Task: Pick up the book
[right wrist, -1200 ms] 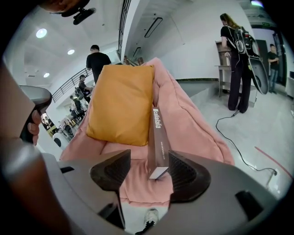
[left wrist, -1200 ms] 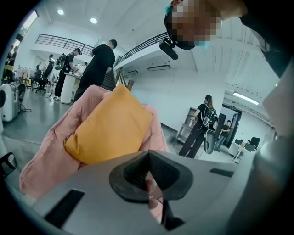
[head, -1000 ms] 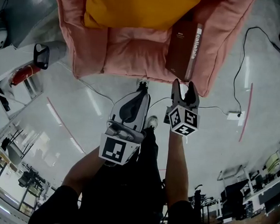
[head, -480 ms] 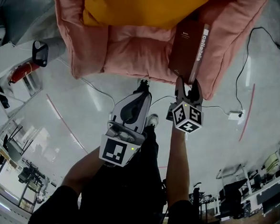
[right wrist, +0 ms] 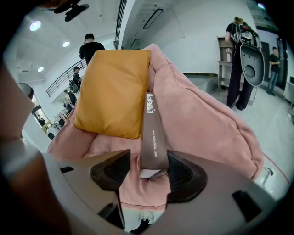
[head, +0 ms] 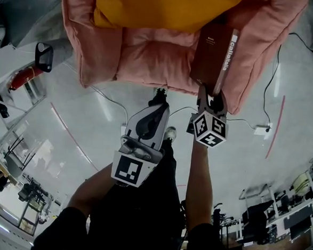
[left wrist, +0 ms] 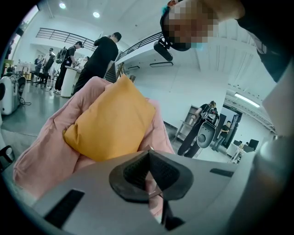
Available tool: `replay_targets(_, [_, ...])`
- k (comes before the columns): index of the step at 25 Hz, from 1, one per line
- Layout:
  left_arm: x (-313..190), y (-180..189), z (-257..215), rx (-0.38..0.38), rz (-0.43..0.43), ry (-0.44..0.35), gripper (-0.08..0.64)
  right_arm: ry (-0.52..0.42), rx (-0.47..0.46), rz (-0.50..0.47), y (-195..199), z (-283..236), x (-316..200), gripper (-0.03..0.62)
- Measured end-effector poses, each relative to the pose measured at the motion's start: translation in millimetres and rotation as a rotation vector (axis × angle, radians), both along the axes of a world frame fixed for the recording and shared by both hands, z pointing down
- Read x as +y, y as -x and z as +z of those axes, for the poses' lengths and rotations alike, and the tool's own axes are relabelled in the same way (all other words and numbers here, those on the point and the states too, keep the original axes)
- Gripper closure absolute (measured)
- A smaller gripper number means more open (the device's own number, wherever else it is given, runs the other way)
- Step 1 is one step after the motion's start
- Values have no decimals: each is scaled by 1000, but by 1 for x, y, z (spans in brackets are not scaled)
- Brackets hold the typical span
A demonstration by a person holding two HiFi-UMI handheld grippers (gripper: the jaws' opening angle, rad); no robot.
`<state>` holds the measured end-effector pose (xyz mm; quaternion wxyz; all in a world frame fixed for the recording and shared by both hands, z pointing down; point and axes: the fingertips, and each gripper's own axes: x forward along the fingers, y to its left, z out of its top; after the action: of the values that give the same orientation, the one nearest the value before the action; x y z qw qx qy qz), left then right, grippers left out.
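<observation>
Reaching down toward a pink cushioned chair (head: 150, 57), a person holds a two-jaw tool in each hand. The right tool (head: 210, 94) has its jaws spread wide, having just closed a little. The near end of a brown book (head: 212, 56) sits between them, closer to the right jaw, and the pads do not clamp it. The book lies flat on the right side of the seat, along the chair's padded arm, with its far end by an orange cushion (head: 154, 7). The left tool (left wrist: 148, 156) is clenched shut with nothing in it, its pads meeting at the tips. It hangs over the grey floor (head: 93, 117), apart from the chair's front edge.
</observation>
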<state>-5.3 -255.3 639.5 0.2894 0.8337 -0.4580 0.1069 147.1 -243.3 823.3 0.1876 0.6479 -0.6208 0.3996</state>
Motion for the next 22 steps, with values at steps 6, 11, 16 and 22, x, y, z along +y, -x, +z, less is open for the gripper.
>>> replay_targets(6, [4, 0, 0, -1, -14, 0, 557, -6, 3, 0, -4, 1, 1, 430])
replay_targets(11, [8, 0, 3, -1, -21, 5, 557, -14, -5, -5, -4, 1, -1, 437])
replay_targets(16, [12, 5, 0, -2, -35, -1, 557, -21, 3, -6, 1, -4, -2, 440])
replay_targets(22, [17, 8, -5, -4, -49, -6, 557, -50, 25, -14, 1, -18, -4, 443])
